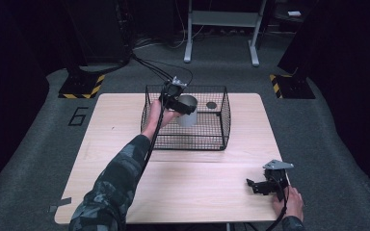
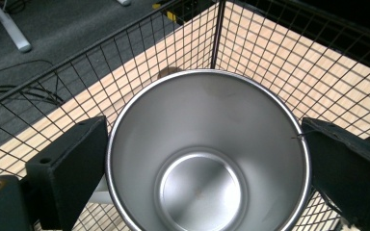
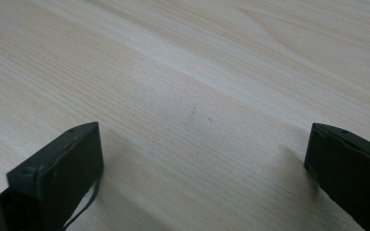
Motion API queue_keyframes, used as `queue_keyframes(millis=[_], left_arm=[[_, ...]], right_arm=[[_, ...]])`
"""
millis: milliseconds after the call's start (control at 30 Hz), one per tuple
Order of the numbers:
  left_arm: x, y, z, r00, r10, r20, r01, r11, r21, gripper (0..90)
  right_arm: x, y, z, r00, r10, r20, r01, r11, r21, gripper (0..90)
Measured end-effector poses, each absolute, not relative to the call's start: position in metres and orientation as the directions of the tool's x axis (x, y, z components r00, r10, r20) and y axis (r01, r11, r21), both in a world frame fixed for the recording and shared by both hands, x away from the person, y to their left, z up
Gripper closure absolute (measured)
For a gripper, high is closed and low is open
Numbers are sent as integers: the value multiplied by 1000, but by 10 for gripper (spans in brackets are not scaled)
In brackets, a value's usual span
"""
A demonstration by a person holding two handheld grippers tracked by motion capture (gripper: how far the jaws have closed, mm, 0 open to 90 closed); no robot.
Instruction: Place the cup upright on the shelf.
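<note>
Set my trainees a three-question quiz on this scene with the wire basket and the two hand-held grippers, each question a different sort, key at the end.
1. True or false: the metal cup contains liquid.
2. Multiple choice: the right gripper is A) inside the wire basket, B) low over the bare table, C) holding a lid.
3. Short answer: what sits between the jaws of the left gripper?

Key
1. False; its inside is empty.
2. B.
3. The metal cup, a jaw on each side of its rim, over the basket.
</note>
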State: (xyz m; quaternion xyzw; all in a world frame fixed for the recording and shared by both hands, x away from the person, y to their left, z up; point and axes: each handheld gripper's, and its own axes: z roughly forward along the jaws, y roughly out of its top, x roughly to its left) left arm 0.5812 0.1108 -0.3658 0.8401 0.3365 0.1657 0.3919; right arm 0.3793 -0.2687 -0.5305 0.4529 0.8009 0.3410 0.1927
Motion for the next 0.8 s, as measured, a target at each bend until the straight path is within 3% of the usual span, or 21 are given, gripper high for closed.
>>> queue_keyframes(millis=[800], left_arm=[[593, 104, -395, 708, 706, 13, 492, -506, 708, 61]], right_arm=[[379, -268, -531, -514, 858, 1, 594, 355, 722, 0]])
